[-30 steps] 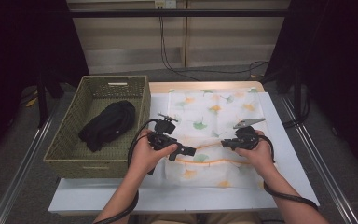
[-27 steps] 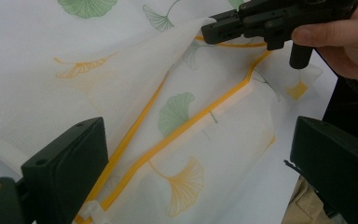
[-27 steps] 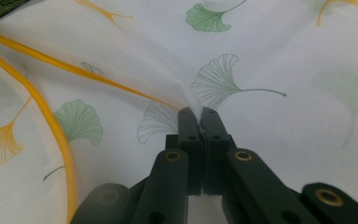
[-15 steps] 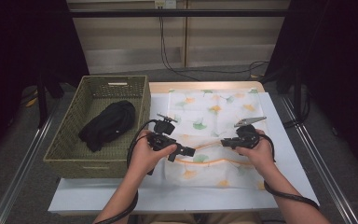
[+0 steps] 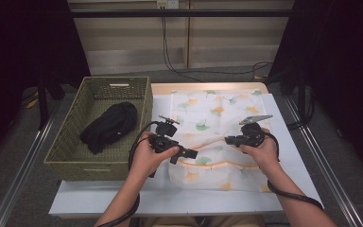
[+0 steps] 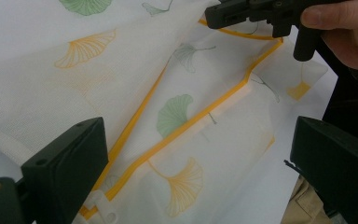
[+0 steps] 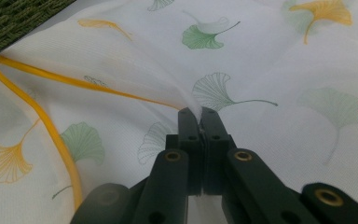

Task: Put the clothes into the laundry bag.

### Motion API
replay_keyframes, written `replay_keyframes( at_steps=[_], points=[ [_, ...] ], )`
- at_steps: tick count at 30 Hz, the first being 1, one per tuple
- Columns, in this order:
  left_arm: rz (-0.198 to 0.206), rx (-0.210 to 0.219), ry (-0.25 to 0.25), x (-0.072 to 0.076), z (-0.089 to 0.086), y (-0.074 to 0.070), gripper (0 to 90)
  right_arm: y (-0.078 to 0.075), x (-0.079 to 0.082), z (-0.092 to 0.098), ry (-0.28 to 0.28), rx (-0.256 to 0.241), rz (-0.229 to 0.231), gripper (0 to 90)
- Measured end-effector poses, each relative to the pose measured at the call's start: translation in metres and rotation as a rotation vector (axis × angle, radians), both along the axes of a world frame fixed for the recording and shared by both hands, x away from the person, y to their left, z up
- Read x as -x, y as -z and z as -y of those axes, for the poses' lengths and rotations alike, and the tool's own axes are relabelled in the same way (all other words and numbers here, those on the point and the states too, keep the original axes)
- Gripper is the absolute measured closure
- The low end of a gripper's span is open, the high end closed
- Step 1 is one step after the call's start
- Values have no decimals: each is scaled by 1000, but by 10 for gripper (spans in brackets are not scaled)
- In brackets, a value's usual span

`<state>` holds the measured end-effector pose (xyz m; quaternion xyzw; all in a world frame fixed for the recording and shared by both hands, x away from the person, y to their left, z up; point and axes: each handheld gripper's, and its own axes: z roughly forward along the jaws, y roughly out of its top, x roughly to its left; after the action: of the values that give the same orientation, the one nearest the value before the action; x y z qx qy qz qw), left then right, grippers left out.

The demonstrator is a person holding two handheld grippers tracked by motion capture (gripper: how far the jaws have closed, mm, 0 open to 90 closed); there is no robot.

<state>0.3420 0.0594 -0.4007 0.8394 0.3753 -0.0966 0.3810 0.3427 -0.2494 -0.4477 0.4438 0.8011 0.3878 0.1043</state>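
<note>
One green woven basket [image 5: 71, 142] is seen at the left side of the table [image 5: 99, 201], and one bundle of black cloth [image 5: 108, 126] is lying inside it. One white mesh laundry bag [image 5: 217, 142], printed with green and orange ginkgo leaves and edged with an orange zip line, is spread flat on the table just right of the basket, between the two hands. Two grippers are counted, one in each hand. The left gripper [image 5: 189, 154] is held over the near left part of the bag; in the left gripper view its jaws are seen standing wide apart with nothing between them, the bag's opening lying below. The right gripper [image 7: 199, 116] is seen in its own view with its jaws pressed tight together on a fold of the bag's upper mesh layer, right beside the orange edge. In the high view that layer is raised slightly where it is pinched.
</note>
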Motion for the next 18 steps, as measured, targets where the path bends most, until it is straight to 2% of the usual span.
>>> replay_keyframes(
  at_steps=[9, 14, 18],
  points=[
    [4, -4, 11, -1, -1, 0, 37, -4, -2, 0, 0, 9, 7, 900],
    [-4, -3, -3, -1, -1, 1, 36, -9, -4, 2, 9, -6, 15, 900],
    [-1, -3, 5, -1, -2, 0, 36, -12, -5, 1, 0, -11, 15, 900]
  ],
)
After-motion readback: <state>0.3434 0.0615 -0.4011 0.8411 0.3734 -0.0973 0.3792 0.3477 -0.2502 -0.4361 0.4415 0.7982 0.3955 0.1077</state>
